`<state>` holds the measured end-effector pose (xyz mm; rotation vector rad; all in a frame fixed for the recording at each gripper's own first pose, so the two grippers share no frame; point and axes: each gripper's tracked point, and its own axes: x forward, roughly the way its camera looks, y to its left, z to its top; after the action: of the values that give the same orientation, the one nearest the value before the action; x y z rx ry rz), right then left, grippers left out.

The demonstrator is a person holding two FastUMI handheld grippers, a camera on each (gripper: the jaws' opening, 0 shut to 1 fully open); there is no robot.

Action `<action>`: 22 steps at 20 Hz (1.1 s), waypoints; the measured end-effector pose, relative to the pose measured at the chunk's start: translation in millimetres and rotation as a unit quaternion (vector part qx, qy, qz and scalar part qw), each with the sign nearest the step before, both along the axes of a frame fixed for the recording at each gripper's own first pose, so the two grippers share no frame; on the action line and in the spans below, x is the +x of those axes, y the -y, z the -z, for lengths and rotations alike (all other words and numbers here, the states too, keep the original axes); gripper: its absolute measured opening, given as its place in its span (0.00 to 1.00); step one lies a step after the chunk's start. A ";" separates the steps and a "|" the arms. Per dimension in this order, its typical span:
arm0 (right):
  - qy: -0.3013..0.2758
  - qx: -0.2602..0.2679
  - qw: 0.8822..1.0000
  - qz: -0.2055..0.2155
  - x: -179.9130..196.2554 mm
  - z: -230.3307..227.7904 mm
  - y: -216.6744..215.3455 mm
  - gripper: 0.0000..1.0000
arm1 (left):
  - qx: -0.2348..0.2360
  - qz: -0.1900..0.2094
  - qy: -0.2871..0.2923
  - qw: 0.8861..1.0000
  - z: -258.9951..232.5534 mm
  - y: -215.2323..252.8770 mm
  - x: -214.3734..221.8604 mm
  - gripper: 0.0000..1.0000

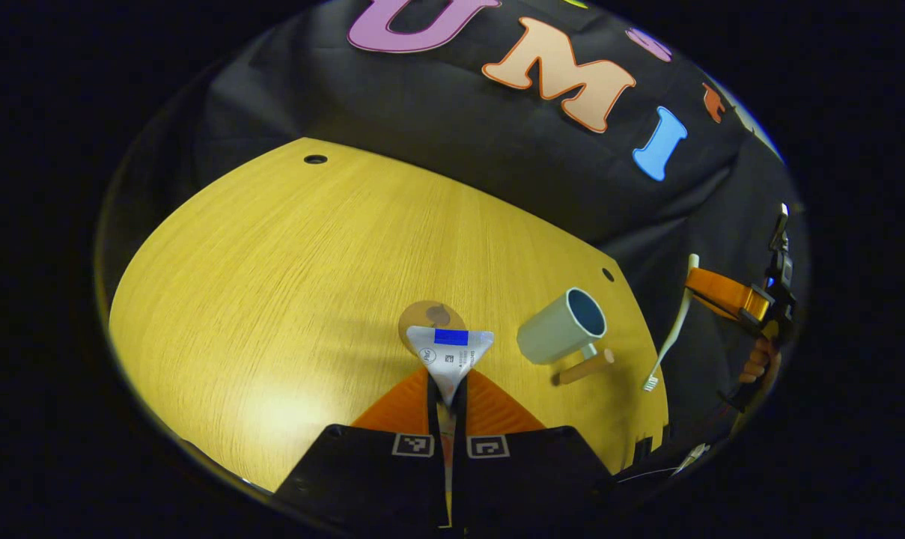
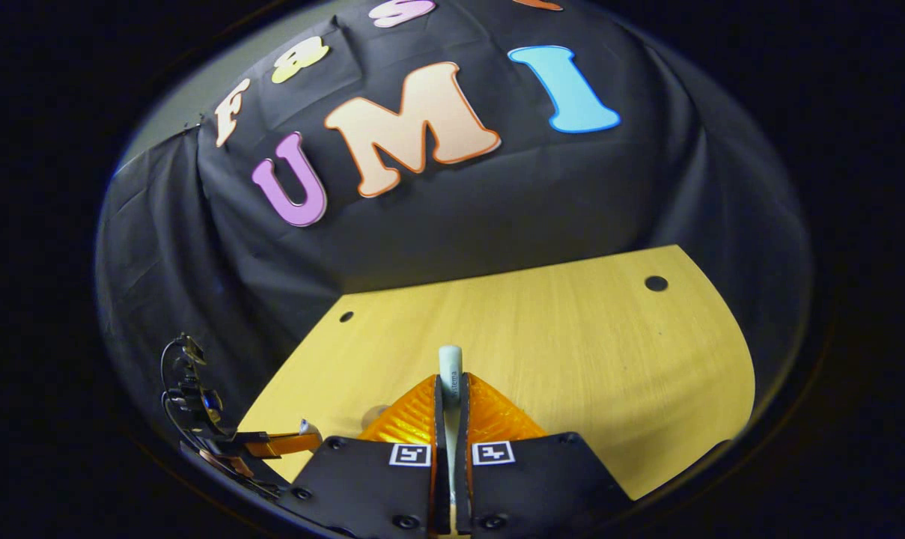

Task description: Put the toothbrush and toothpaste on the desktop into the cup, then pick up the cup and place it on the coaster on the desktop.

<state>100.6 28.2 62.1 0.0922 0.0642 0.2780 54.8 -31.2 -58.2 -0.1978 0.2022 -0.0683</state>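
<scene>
Toothpaste (image 1: 451, 358) sits clamped between the left gripper's (image 1: 450, 400) two fingers, its flat crimped end pointing forward, raised over the desktop (image 1: 272, 284). Just beyond its tip lies the round coaster (image 1: 422, 318). Right of the fingers the cup (image 1: 561, 326) lies on its side, mouth facing away, a wooden handle beside it. Farther right, the right gripper (image 2: 451, 400) holds the toothbrush (image 1: 671, 329), both fingers pressed on its handle, bristles hanging down.
</scene>
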 end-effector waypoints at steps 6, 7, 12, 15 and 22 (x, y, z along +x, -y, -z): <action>0.063 0.018 0.998 -0.026 38.1 -36.2 -18.9 0.05 | -0.009 0.008 0.053 0.999 -44.9 26.8 -3.2 0.01; 0.073 0.018 0.997 -0.030 45.0 -39.8 -21.8 0.05 | -0.014 0.007 0.063 0.998 -51.5 30.1 -1.6 0.01; 0.127 -0.017 0.991 -0.035 70.8 -33.1 -30.5 0.05 | -0.021 0.011 0.092 0.996 -68.1 46.0 4.5 0.01; 0.103 -0.019 0.993 -0.054 80.8 1.8 -39.2 0.06 | -0.023 0.008 0.107 0.994 -76.4 50.5 8.0 0.01; 0.069 0.012 0.996 -0.055 85.7 44.7 -23.8 0.08 | -0.013 0.007 0.136 0.991 -90.9 61.8 22.1 0.01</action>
<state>186.3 52.0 17.4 0.0933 -0.0711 0.3945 76.9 -93.0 32.7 -0.2105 -0.0697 -0.1114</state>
